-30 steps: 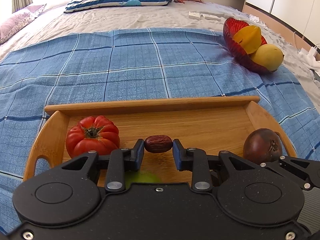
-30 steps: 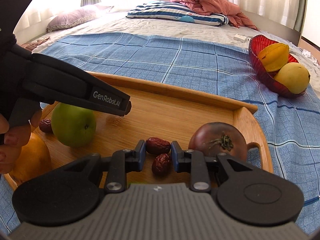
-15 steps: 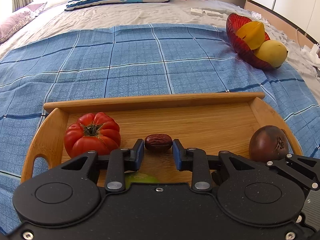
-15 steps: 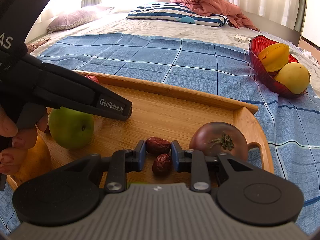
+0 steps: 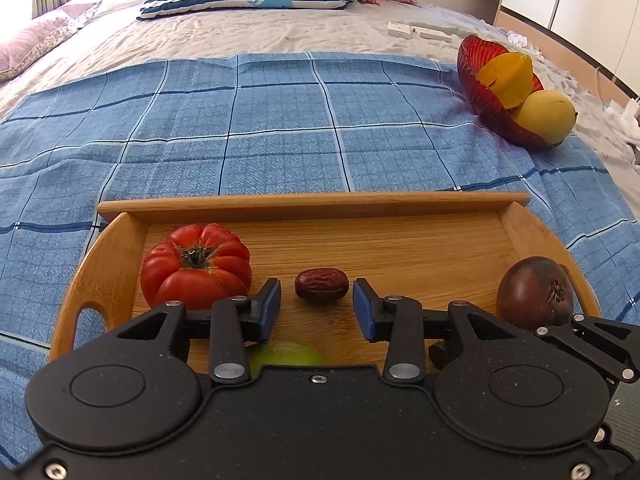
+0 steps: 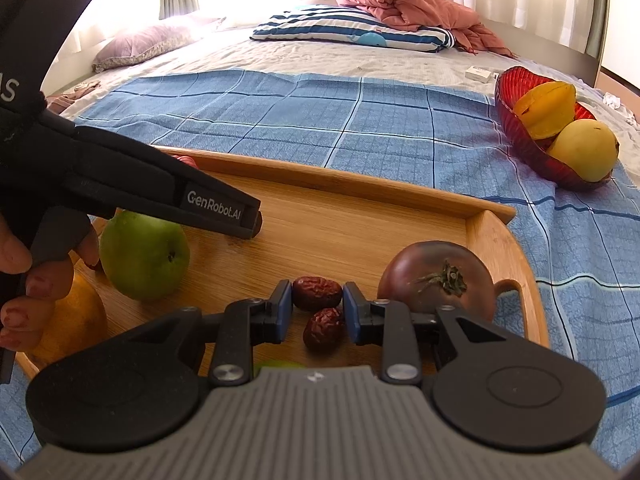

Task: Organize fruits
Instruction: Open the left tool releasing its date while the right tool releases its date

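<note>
Both grippers hang low over the wooden tray on the blue checked cloth, each lined up on a red date, probably because such small fruit is easiest set down one per hand. The left gripper has just been opening; its jaws now stand apart with clear gaps on either side of the date, which lies on the tray floor beside the red tomato. The right gripper has also just been opening; its pads sit right beside a second date, apparently no longer pressing it, with a third date just below. The red bowl stands well apart, so the dates seem meant for the tray
</note>
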`<state>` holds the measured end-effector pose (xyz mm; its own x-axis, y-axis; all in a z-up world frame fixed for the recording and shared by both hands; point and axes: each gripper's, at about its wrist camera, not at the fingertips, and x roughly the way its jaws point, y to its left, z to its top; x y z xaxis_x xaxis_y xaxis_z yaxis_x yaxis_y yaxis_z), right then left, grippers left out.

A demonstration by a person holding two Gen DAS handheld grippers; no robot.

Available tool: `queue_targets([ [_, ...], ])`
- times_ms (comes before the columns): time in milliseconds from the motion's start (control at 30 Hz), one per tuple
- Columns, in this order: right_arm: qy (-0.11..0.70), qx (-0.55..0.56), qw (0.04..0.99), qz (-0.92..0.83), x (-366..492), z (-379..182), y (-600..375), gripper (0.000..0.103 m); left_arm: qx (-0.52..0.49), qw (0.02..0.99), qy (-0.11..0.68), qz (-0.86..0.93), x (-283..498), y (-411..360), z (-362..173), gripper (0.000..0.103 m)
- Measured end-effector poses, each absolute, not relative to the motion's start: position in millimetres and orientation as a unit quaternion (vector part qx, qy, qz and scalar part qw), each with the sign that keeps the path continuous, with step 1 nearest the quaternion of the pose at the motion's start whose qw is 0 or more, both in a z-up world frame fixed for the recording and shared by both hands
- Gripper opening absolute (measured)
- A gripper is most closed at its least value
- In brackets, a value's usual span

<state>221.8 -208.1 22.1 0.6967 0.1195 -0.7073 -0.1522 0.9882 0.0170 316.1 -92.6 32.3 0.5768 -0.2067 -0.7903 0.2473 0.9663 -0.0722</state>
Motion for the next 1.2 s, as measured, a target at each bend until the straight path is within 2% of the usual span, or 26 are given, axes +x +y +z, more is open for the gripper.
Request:
queue_targets([
  [133,0.381,-0.018,0.922,0.073,220.3,23.9,-208.9,0.046,0.022,0.889,0.438,-0.129,311.0,-89.5,37.4,0.043],
  [200,0.379,-0.017,0.922,0.074,218.3,26.1,-209.1,0.050,0.024,0.891,0.434,-0.131,307.2,-88.2,41.7,0.044],
  [600,0.352,-0.016,0.933,0.067,199.5,48.5,-210.0,0.051,0.028,0.910,0.393,-0.130,272.8,-74.1,71.6,0.056],
  [733,0.339,-0.017,0.939,0.059,190.0,56.6,-211.9,0.056,0.033,0.917,0.377,-0.131,258.0,-69.2,81.8,0.063],
  [1000,0.316,-0.019,0.948,0.040,172.9,69.9,-215.5,0.060,0.027,0.926,0.353,-0.128,235.3,-58.7,94.9,0.068],
  [1200,0.296,-0.023,0.955,0.023,159.3,76.1,-216.1,0.067,0.017,0.933,0.338,-0.123,218.3,-49.9,98.0,0.069],
])
